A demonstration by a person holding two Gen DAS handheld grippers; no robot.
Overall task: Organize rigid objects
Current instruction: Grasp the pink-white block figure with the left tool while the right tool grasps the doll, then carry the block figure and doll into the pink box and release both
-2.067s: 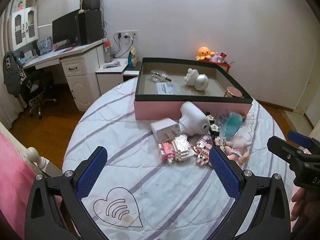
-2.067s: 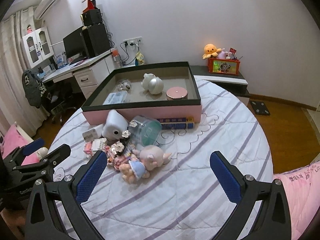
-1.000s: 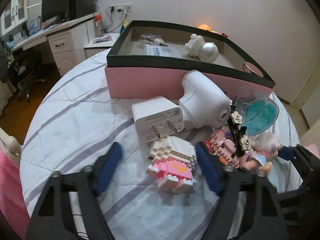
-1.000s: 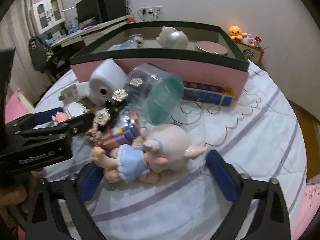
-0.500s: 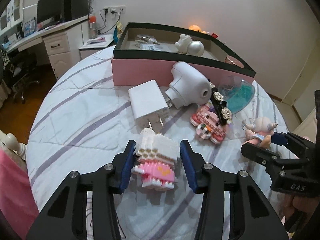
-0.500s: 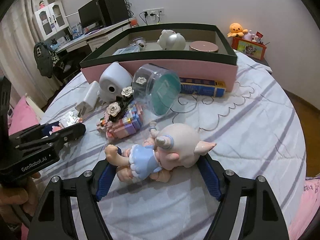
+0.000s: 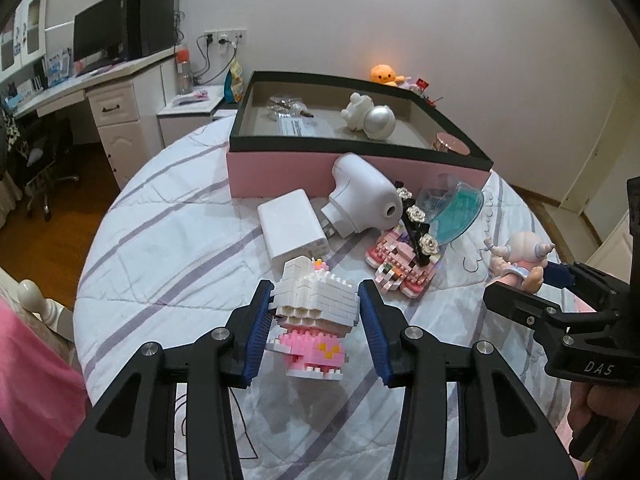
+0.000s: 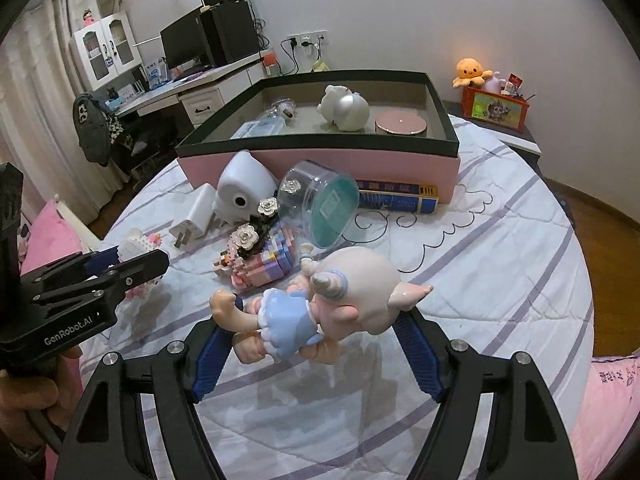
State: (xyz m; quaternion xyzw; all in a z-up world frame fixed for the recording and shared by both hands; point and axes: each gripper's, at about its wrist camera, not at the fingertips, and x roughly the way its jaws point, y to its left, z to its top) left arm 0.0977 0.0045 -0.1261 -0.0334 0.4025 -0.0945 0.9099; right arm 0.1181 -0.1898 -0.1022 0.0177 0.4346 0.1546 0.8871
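Note:
My left gripper point(image 7: 316, 334) is shut on a white and pink brick cat figure point(image 7: 314, 312) and holds it above the bed; it also shows in the right wrist view point(image 8: 138, 250). My right gripper point(image 8: 316, 354) is shut on a doll point(image 8: 320, 308) in a blue dress, lifted off the bed; the doll also shows in the left wrist view point(image 7: 520, 258). The pink box point(image 7: 276, 168) with a dark rim stands beyond, holding a white figure point(image 7: 368, 118) and a round pink tin point(image 8: 401, 124).
On the striped cover lie a white charger point(image 7: 292, 230), a white camera-like device point(image 7: 362, 198), a pink brick model point(image 7: 402, 262) with flower clips, a clear tub with a teal lid point(image 8: 326, 204) and a blue book point(image 8: 396, 198). A desk point(image 7: 92, 92) stands left.
Both grippers have risen from the bed with their objects held. The brick figure and the doll now hang above the cover, and the view has pulled back from the pile.

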